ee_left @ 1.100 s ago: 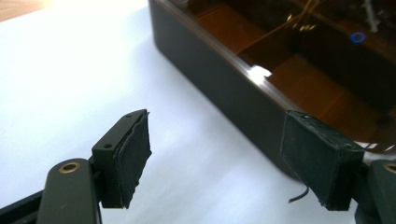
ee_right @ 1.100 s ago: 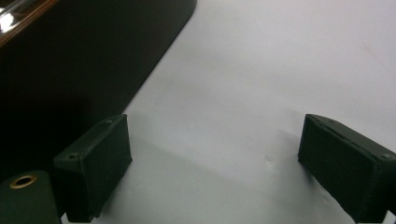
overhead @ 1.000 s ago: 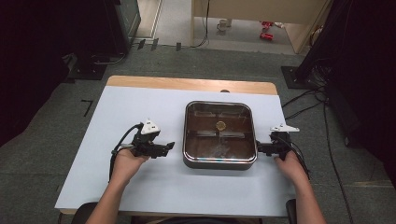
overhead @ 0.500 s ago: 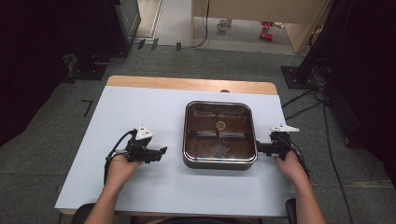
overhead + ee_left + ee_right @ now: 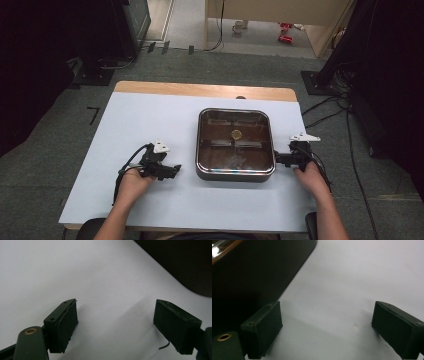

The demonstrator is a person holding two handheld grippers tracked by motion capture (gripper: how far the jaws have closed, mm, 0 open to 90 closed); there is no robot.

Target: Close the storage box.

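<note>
- While my left gripper point(image 5: 172, 171) opens its jaws on nothing, the square pan point(image 5: 235, 145) sits at its 3 o'clock.
- My right gripper point(image 5: 278, 160), at the pan's 3 o'clock, stands wide, empty.

The high view looks forward and down on the whole table point(image 5: 150, 125) from the person's side. Each gripper view sits low and close, looking along its jaws at white tabletop, and shares the pan's point(image 5: 235, 172) dark wall point(image 5: 185, 267) point(image 5: 257, 272) with it.
</note>
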